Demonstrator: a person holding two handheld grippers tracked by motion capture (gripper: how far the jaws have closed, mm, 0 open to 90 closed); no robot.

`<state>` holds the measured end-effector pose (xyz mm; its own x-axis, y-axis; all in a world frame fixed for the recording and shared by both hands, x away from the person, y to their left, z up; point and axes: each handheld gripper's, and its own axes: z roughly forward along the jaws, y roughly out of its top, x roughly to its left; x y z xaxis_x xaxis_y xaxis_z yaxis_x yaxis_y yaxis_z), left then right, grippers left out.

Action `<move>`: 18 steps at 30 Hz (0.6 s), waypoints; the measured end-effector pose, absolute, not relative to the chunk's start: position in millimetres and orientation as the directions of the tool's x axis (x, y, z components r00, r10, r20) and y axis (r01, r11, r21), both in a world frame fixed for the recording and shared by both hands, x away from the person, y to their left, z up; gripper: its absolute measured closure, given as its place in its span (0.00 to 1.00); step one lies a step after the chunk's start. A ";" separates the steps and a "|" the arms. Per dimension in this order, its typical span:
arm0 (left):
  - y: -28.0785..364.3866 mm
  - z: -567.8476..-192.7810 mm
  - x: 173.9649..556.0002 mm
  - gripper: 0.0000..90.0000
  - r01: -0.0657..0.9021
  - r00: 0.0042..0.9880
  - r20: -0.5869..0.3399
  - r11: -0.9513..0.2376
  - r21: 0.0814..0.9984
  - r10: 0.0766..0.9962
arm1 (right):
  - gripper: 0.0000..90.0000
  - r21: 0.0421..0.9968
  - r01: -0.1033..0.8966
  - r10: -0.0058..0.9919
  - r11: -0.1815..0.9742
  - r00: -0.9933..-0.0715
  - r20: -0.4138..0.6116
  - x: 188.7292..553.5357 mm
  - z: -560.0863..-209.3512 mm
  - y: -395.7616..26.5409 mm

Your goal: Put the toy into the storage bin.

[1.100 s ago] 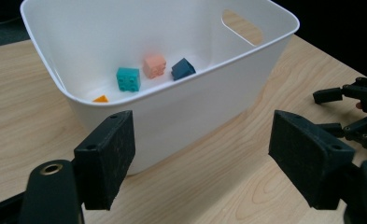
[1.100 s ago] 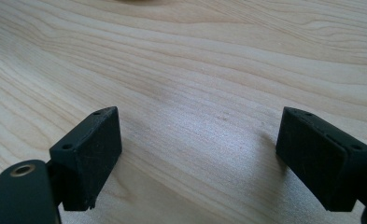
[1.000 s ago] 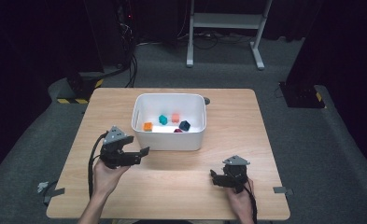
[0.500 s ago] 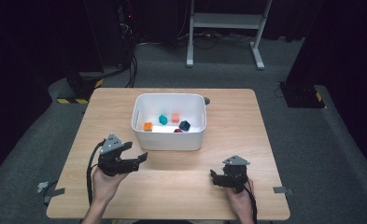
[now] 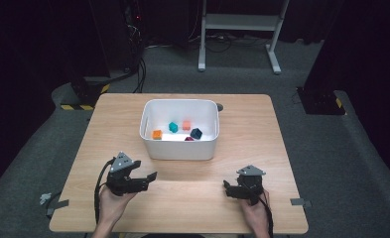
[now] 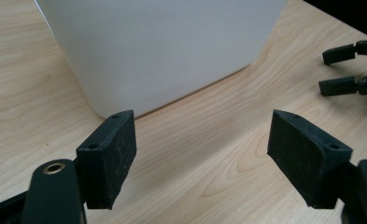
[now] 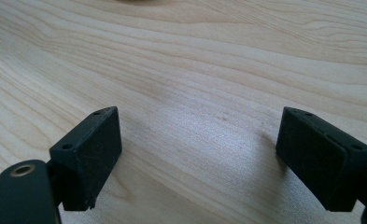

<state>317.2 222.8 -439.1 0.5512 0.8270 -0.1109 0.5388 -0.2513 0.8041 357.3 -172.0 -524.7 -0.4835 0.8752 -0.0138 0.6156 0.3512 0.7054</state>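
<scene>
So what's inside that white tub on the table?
The white tub holds small coloured blocks: an orange one, a teal one, a lighter orange one, a dark blue one and a magenta one, half hidden by the near wall.

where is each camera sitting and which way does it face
High view: above the person's side, looking forward and down on the table and white bin; both hands with the left gripper and right gripper show.
Left gripper view: rides the left gripper, looking past its open fingers at the bin's wall.
Right gripper view: rides the right gripper, looking down at bare tabletop.
Shared: the left gripper view and high view both show the bin and right gripper.
</scene>
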 end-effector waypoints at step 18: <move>216.4 -474.3 324.7 0.25 0.581 0.513 -0.080 -0.277 0.765 0.855 | 0.15 0.705 0.616 0.875 0.351 -0.484 -0.014 357.3 -524.7 -172.0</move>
